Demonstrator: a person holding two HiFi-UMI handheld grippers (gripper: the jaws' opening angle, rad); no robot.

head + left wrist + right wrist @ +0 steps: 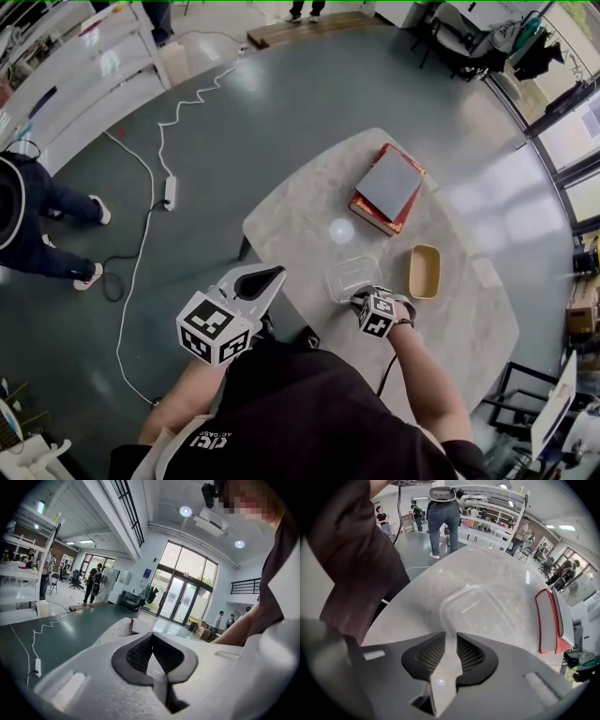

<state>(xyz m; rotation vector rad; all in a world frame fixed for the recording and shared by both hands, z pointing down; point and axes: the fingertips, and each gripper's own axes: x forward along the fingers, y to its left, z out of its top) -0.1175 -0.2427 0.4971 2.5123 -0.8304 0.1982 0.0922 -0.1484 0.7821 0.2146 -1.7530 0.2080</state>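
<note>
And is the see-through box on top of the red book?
No, the see-through box sits on the table, apart from the red book.

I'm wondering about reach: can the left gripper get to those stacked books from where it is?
Probably, with a forward stretch. The left gripper, jaws shut, hovers by the table's near edge, and only bare tabletop lies between it and the books.

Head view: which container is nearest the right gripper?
The clear container, at the right gripper's tips; the yellow container lies apart, farther right.
</note>
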